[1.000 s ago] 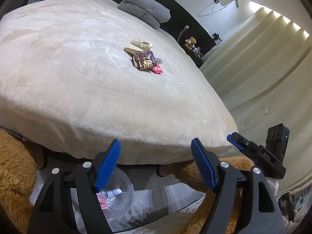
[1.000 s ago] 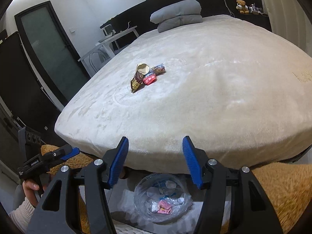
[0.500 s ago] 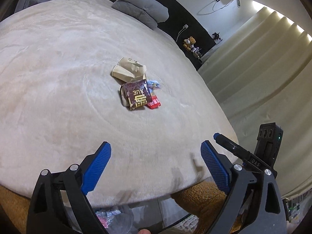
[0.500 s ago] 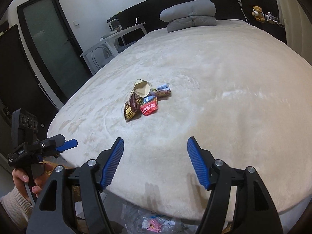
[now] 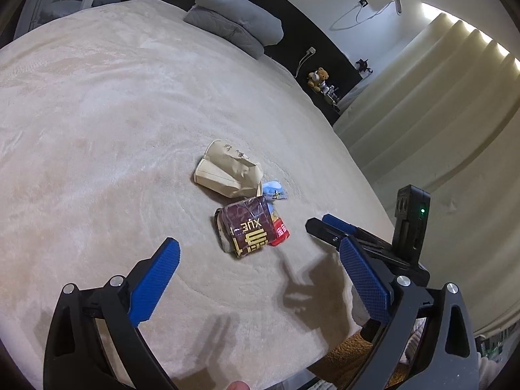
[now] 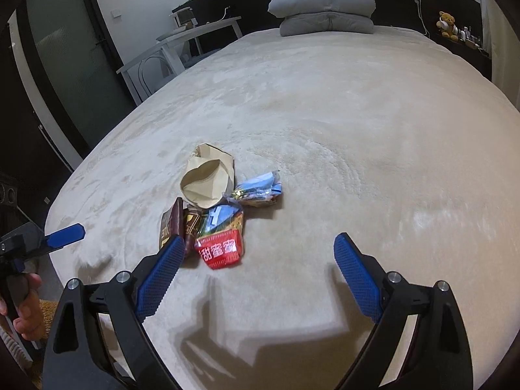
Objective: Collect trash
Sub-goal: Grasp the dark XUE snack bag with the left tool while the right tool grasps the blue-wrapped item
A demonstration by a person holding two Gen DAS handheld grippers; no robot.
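A small heap of trash is seen on the plush, cream-coloured bed cover (image 6: pixel 357 104): a crumpled tan paper cup (image 5: pixel 227 172) w/ a dented open mouth, a glossy dark-brown wrapper (image 5: pixel 247 229), a shiny red packet (image 6: pixel 221 248) w/ white characters and a crinkly blue-and-clear wrapper (image 6: pixel 258 188), all touching or overlapping. Folded grey pillows (image 6: pixel 325 9) are stacked at the far end, w/ a teddy bear (image 6: pixel 447 24) on a dark shelf and a white desk (image 6: pixel 182 48) beside the bed; nothing is found between claws and heap. The left gripper (image 5: pixel 260 286) and right gripper (image 6: pixel 256 279) are both spread wide and empty above the cover, approx. just short of the heap, the red packet lying just beside the right gripper's left blue ribbed pad (image 6: pixel 159 279).
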